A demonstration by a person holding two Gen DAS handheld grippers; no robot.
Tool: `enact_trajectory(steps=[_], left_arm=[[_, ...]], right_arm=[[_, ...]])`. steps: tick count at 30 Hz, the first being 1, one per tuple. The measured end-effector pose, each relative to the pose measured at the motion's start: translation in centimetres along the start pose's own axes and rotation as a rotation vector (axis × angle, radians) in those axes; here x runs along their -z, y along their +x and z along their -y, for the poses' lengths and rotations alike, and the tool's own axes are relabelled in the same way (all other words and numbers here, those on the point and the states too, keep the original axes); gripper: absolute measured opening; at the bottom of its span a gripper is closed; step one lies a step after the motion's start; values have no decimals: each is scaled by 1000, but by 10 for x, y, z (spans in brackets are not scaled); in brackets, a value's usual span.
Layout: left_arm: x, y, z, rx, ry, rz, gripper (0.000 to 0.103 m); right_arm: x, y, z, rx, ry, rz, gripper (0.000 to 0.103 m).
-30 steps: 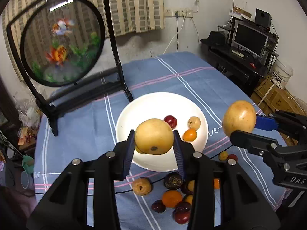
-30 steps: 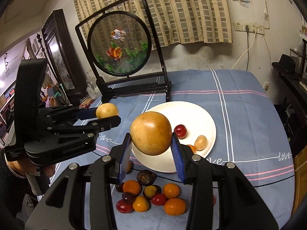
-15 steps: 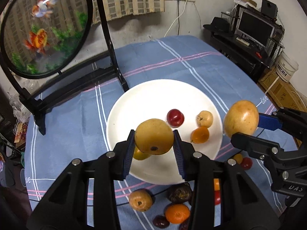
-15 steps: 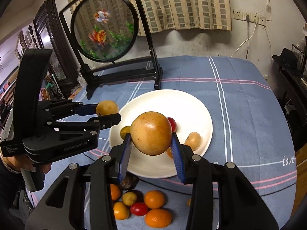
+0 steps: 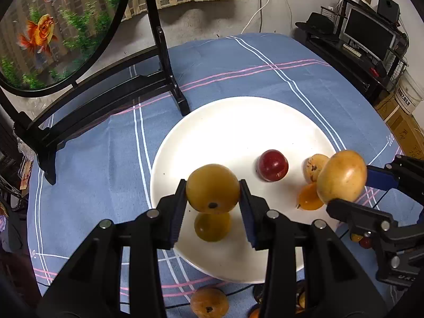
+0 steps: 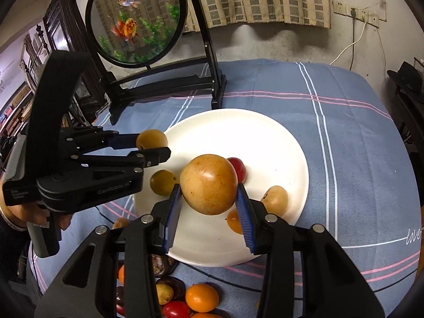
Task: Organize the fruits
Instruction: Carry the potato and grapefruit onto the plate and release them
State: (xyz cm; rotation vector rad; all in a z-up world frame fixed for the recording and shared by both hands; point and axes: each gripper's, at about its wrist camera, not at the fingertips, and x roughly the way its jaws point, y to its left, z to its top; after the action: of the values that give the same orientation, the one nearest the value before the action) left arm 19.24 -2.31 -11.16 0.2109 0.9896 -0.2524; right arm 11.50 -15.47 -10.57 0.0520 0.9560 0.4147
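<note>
My left gripper [image 5: 212, 206] is shut on a yellow-brown round fruit [image 5: 212, 187] and holds it over the near left part of the white plate [image 5: 238, 122]. My right gripper [image 6: 209, 209] is shut on a larger tan round fruit [image 6: 208, 183] above the plate [image 6: 265, 132]. On the plate lie a red plum [image 5: 273, 165], a tan loquat [image 5: 314, 164], a small orange fruit [image 5: 308, 200] and a yellow-green fruit [image 5: 212, 227]. Each gripper shows in the other's view, the left one [image 6: 152, 145] and the right one [image 5: 344, 185].
Several small fruits [image 6: 201, 298] lie on the blue striped tablecloth [image 6: 344, 137] in front of the plate. A round goldfish screen on a black stand [image 5: 106, 95] stands at the back left. A desk with a monitor [image 5: 371, 37] is at the far right.
Both grippers have moved forward and lower over the plate, each keeping its fruit. The loose fruits have slid toward the bottom edge of both views.
</note>
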Motion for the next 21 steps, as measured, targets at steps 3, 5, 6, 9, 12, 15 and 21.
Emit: enact_trajectory(steps=[3,5,6,9,12,15,21], left_arm=[[-3,2,1,-2,-6,-1,39],[-5,4,1,-11,-7,3,39],[-5,4,1,-17,-4,4,39],[-7,5,3,-37,9,10,39],[-9,6,4,-40,11,13,39],[-9,8,5,-46,13,10,39],[-11,12,5,-51,9,7,39]], right_arm=[[-6,8,0,8,-5,-5,41],[-8,9,0,9,-11,1,41],[-9,9,-1,11,-16,5,41],[-10,11,-1,15,-23,6,41],[-9,13,1,23,-19,2,41],[-10,17,3,29,-18,-4,41],[-13,23,3,28,-25,-9,41]])
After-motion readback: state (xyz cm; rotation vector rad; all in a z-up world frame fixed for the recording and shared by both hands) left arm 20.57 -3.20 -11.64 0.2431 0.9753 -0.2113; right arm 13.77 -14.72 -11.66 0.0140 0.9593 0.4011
